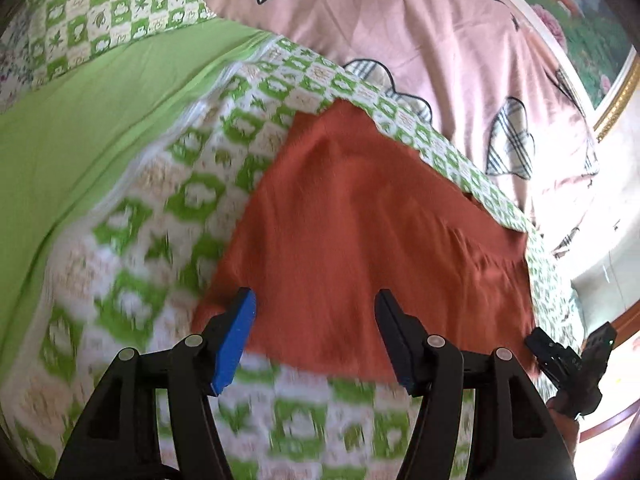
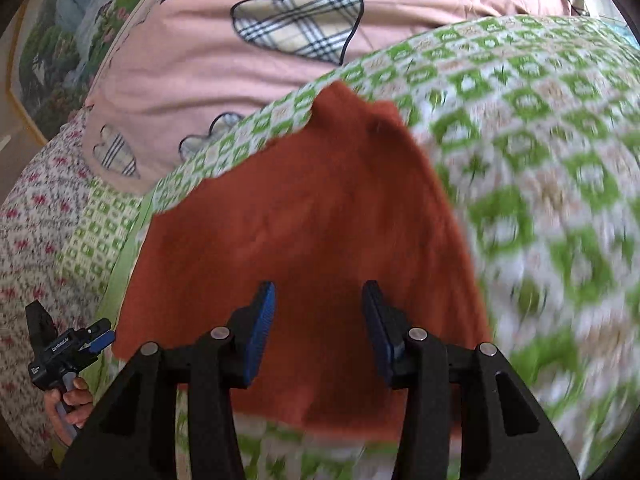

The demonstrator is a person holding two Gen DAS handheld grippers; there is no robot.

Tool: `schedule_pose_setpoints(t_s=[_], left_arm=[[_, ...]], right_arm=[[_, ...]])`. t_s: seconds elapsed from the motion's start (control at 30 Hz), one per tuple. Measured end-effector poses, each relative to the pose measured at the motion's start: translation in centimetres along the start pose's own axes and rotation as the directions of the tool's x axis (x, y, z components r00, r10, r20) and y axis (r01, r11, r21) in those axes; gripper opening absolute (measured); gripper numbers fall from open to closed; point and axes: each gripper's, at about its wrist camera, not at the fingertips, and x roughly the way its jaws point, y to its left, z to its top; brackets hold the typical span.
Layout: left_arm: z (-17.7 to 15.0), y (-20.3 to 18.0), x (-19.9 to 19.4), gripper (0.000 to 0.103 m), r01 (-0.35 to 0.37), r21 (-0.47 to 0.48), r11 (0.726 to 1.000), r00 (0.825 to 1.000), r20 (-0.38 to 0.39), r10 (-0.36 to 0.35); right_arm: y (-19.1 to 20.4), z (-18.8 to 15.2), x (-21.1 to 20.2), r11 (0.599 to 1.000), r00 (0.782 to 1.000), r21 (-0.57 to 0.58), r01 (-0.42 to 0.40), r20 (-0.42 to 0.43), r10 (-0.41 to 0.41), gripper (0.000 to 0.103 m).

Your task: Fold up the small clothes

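Rust-red garment (image 1: 360,220) flat on checked quilt (image 1: 160,208), both grippers' jaws spread, empty

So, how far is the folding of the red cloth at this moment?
The red garment lies spread on the green checked quilt, fairly flat; whether it is already folded once, I cannot tell. In hand: nothing, the left gripper and right gripper are both open above its near edge. Gripping and folding are left.
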Motion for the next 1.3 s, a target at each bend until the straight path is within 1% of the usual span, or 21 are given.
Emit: schedule_pose_setpoints(t_s=[0.13,0.27,0.37,0.43,0.47,0.6,0.7,0.83,0.9,0.93,0.97,1.03,1.07,1.17,1.3], left_arm=[[-2.3,-0.2,-0.3,0.065,0.024,-0.025,0.999,0.999,-0.048,-0.025],[-4.0,0.1,0.2,0.065,0.023,-0.048,0.999,0.997,-0.078,-0.026],[-4.5,0.8,0.6,0.065,0.028,-0.097,0.995,0.995,-0.09,-0.036],[-4.4,1.3,0.9,0.065,0.038,-0.131,0.991,0.996,-0.078,-0.049],[-4.2,1.6,0.9,0.066,0.043,-0.151,0.988,0.997,-0.06,-0.052],[-3.0,2.6,1.7,0.067,0.034,-0.202,0.979,0.999,-0.003,-0.036],[-2.1,3.6,2.5,0.067,0.044,-0.256,0.966,0.999,0.035,-0.037],[-0.9,3.7,3.4,0.064,0.033,-0.265,0.964,0.997,0.069,-0.015],[-0.5,3.6,3.7,0.059,0.024,-0.264,0.964,0.997,0.075,-0.005],[-0.2,3.4,3.9,0.047,0.02,-0.261,0.965,0.997,0.078,0.0],[-0.1,3.4,4.0,0.031,0.023,-0.257,0.966,0.997,0.076,-0.004],[0.4,3.0,4.5,0.014,0.052,-0.239,0.97,0.997,0.06,-0.039],[0.5,2.6,4.4,0.012,0.047,-0.224,0.974,0.998,0.062,-0.033],[0.8,0.5,3.3,0.01,0.027,-0.14,0.99,0.995,0.094,-0.014],[1.3,-4.1,1.6,0.009,0.06,-0.019,0.998,0.99,0.13,-0.057]], right_arm=[[1.2,-1.2,-1.0,1.0,1.0,-0.019,-0.007,0.002,0.007,0.054],[2.1,-1.9,-2.0,0.999,1.0,-0.031,-0.021,0.008,0.021,0.055],[2.5,-2.4,-2.6,0.999,0.999,-0.025,-0.033,0.012,0.033,0.057],[2.6,-2.5,-2.7,0.999,0.999,-0.024,-0.043,0.01,0.043,0.058],[2.6,-2.7,-2.8,0.999,0.999,-0.021,-0.044,0.009,0.045,0.058],[2.7,-3.0,-2.6,0.999,0.999,-0.014,-0.049,-0.004,0.049,0.06],[2.7,-2.9,-2.5,0.999,0.999,-0.009,-0.051,-0.007,0.051,0.06],[2.4,-2.7,-2.2,0.998,0.998,-0.007,-0.062,-0.02,0.062,0.06],[2.2,-2.6,-2.1,0.998,0.998,-0.002,-0.06,-0.022,0.06,0.06],[2.0,-2.5,-2.0,0.998,0.998,0.001,-0.063,-0.022,0.063,0.06],[1.9,-2.5,-2.0,0.998,0.998,0.006,-0.067,-0.021,0.067,0.06],[1.7,-2.4,-2.1,0.998,0.997,0.013,-0.069,-0.018,0.069,0.06],[1.5,-2.4,-2.1,0.997,0.997,0.017,-0.072,-0.017,0.072,0.06],[1.1,-2.3,-2.2,0.996,0.997,0.028,-0.079,-0.009,0.079,0.06],[0.4,-2.1,-2.5,0.994,0.995,0.055,-0.095,-0.003,0.095,0.06]])
